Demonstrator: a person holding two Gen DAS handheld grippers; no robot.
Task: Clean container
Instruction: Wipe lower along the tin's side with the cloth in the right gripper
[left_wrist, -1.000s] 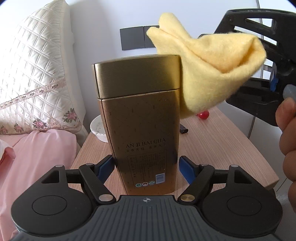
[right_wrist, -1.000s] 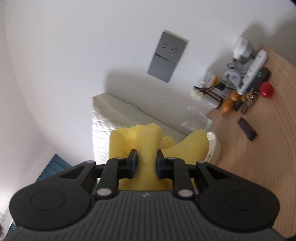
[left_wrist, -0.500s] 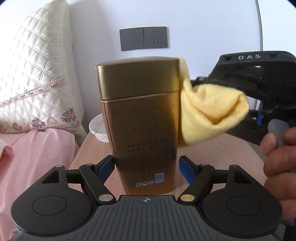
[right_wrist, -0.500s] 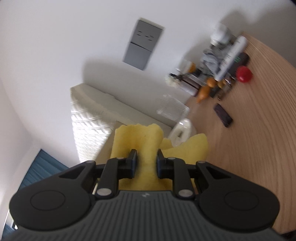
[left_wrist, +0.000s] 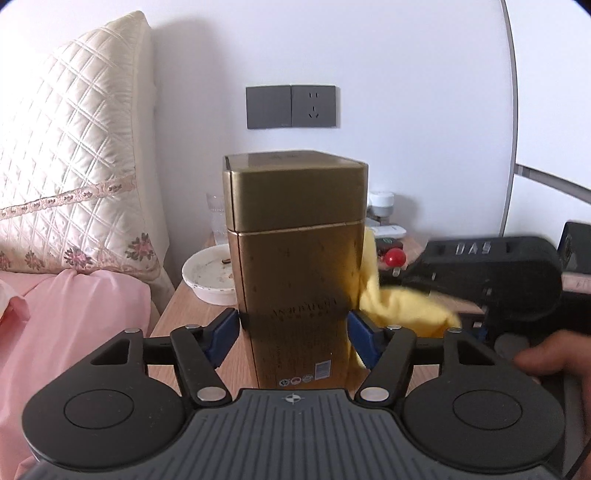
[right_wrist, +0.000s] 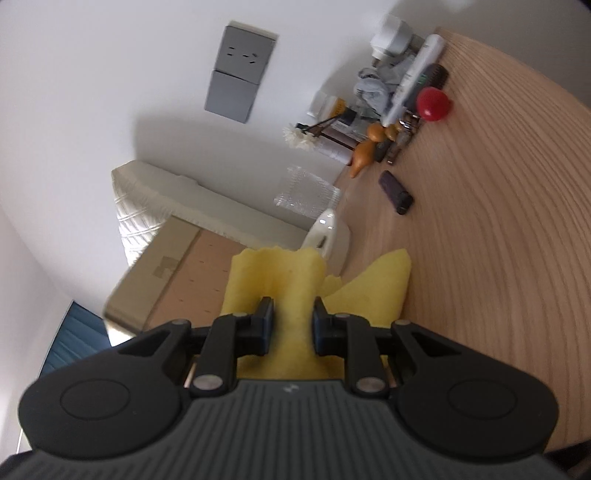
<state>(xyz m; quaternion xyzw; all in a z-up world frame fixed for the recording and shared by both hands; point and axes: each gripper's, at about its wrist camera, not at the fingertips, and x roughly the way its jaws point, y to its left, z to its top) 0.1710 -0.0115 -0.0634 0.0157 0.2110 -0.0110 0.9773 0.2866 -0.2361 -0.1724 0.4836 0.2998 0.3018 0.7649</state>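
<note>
While the left claw (left_wrist: 293, 328) clamps the upright gold tin (left_wrist: 295, 266) low down and the right claw (right_wrist: 290, 326) pinches the yellow cloth (right_wrist: 284, 280) against its side, hard wiping could tip the tin on the surface (right_wrist: 498, 221).

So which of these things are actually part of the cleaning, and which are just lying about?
Part of the job:
- gold tin, in the left claw
- yellow cloth, in the right claw

Lying about:
- white bowl
- glass
- red ball
- lighter
- pillow
</note>
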